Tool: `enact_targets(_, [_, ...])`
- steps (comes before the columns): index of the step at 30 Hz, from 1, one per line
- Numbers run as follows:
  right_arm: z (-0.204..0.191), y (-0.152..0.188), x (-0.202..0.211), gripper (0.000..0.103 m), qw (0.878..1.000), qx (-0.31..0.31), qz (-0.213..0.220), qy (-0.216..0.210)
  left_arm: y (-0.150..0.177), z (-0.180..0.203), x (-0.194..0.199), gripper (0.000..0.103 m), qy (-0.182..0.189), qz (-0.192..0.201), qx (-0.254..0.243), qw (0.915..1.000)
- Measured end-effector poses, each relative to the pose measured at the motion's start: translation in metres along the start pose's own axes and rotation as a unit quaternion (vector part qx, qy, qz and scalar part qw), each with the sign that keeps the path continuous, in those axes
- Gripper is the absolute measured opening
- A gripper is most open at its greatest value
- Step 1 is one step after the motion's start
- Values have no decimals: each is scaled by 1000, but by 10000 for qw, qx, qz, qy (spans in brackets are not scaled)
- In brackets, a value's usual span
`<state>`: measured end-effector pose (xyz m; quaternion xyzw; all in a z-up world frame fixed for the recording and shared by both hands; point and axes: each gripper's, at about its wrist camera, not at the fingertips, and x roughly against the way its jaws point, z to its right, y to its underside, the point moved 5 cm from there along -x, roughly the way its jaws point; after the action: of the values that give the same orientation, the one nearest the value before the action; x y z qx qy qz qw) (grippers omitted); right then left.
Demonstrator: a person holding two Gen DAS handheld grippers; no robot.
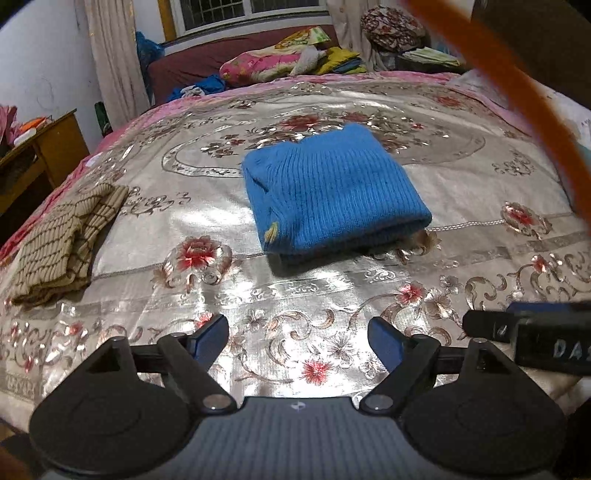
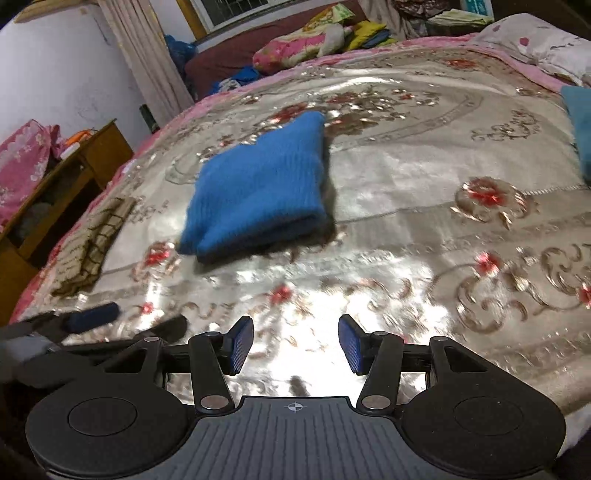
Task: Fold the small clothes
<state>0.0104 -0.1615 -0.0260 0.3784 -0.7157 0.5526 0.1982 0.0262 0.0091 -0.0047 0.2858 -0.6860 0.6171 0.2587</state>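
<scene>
**Folded blue sweater at mid-bed, both tongs empty**

The blue knit sweater is seen folded flat on the floral bedspread, its long axis running away from the near edge. Bare spread is left all around it. The left gripper and the right gripper are held apart, nothing between the jaws. A checked cloth is laid well left.

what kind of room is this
Most likely a bedroom in a home. A wide bed with a shiny flowered bedspread fills the view, with a folded blue sweater lying on it. Behind are a curtain beside a window, and a wooden cabinet stands at the bedside.
</scene>
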Motion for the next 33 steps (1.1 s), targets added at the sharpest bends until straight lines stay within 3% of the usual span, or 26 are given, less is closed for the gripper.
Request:
enact_targets(16, [3,17,-5,51,9998,-34,-119,136,9,13,4,93,-327,21,-330,9989])
enact_targets(33, [2,21,-2,51,9997,79,-82,237,15,11,2,92,-203,-51,-167,9996])
